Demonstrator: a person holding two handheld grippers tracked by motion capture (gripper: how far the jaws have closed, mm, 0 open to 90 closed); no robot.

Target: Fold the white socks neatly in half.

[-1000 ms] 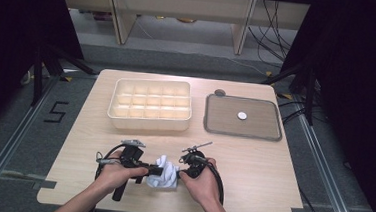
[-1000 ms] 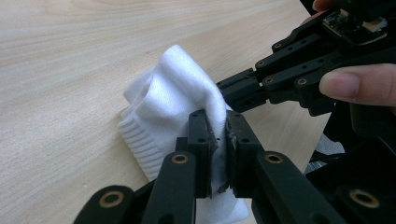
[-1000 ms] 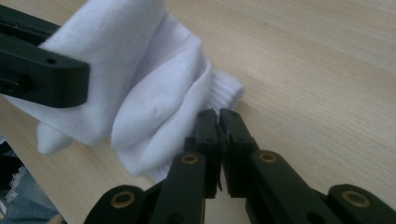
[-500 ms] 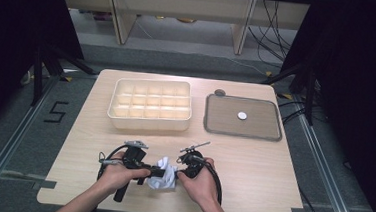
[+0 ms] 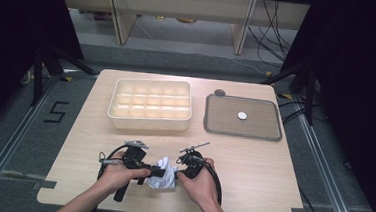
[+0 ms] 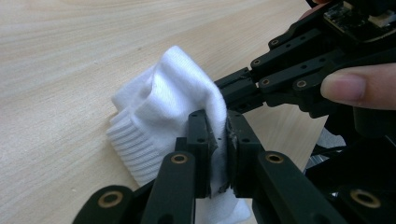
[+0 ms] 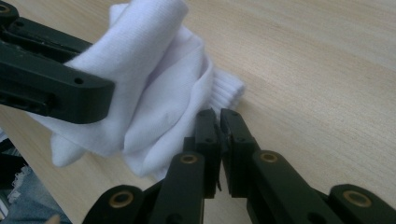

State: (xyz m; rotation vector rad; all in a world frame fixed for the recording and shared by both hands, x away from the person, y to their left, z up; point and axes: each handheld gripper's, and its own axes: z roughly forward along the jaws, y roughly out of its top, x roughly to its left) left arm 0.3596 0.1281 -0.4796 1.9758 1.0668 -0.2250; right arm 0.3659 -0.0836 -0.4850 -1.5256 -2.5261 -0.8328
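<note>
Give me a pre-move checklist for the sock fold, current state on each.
1. Left gripper clamped on white sock: ok, fabric sits between its jaws.
2. Right gripper gripping the sock: cannot tell, jaws shut at the fabric's edge.
3. Sock lifted off the table: cannot tell; it bunches between both grippers.
4. Compartment box open to receive: ok, the visible cells look empty.
5. Path toward the box clear: ok, bare wood between.
6. Grey tray out of the way: ok.

Bare table (image 5: 252, 165) lies open around both hands (2 obstacles, compartment box (image 5: 150, 105) and tray (image 5: 241, 134), stand beyond).
</note>
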